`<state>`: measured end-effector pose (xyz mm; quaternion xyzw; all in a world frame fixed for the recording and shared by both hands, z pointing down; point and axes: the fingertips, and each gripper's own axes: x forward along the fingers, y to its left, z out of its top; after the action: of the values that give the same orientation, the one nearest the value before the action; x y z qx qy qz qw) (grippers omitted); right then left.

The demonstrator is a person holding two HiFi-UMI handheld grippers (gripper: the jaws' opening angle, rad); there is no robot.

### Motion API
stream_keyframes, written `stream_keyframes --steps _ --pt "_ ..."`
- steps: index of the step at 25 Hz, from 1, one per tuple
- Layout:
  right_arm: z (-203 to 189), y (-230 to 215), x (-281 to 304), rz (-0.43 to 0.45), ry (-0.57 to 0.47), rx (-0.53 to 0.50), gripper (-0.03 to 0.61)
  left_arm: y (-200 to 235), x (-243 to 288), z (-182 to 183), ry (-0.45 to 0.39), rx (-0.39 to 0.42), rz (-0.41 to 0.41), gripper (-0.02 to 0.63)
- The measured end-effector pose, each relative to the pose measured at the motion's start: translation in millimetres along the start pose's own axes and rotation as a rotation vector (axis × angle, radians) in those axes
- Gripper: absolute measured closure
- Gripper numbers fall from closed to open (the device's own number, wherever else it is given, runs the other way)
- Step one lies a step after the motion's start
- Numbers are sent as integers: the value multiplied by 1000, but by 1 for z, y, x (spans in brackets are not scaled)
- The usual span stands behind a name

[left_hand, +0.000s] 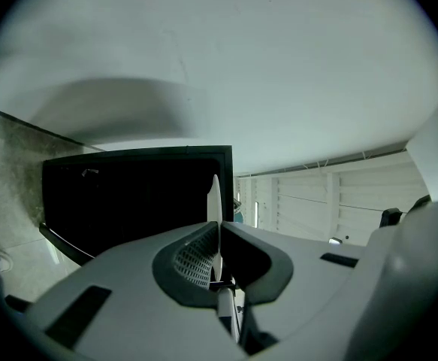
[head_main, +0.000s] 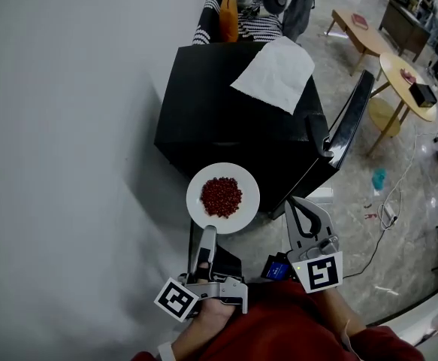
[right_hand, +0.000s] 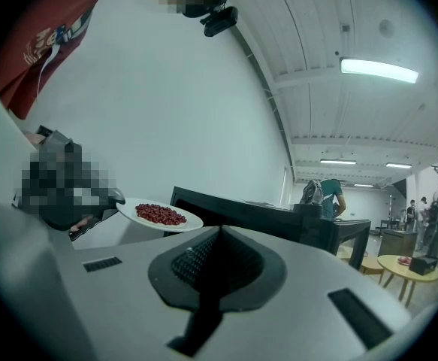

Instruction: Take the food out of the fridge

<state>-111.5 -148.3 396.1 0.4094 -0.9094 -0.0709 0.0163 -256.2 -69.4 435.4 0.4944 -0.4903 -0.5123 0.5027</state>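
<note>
A white plate (head_main: 223, 198) heaped with red food hangs in the air in front of the black mini fridge (head_main: 226, 111). My left gripper (head_main: 207, 233) is shut on the plate's near rim; in the left gripper view the plate (left_hand: 215, 201) shows edge-on between the pads. The fridge door (head_main: 350, 126) stands open to the right. My right gripper (head_main: 299, 203) is shut with nothing in it, just right of the plate and near the door's lower edge. From the right gripper view the plate (right_hand: 162, 216) floats left of the fridge (right_hand: 279, 220).
A white cloth (head_main: 275, 72) lies on the fridge top. A bare wall fills the left. Wooden tables (head_main: 410, 81) stand at the far right, a cable (head_main: 388, 216) runs over the floor, and a person (right_hand: 330, 194) stands behind the fridge.
</note>
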Motion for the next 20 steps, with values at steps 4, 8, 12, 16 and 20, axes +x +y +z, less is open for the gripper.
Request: stream_keyframes --steps 4,8,12,16,20 --pt "2 1 3 4 -6 1 556 -11 2 -4 2 -4 -19 592" --pt "1 0 4 3 -5 4 555 -21 3 -7 4 -4 -35 594" --pt "2 -1 5 0 3 -1 555 -26 4 -9 8 -3 -42 593" --pt "2 -1 7 0 12 -17 557 -24 4 -9 8 -1 -39 594" --pt "2 -1 8 3 10 -19 557 -23 4 -9 7 -5 -39 592"
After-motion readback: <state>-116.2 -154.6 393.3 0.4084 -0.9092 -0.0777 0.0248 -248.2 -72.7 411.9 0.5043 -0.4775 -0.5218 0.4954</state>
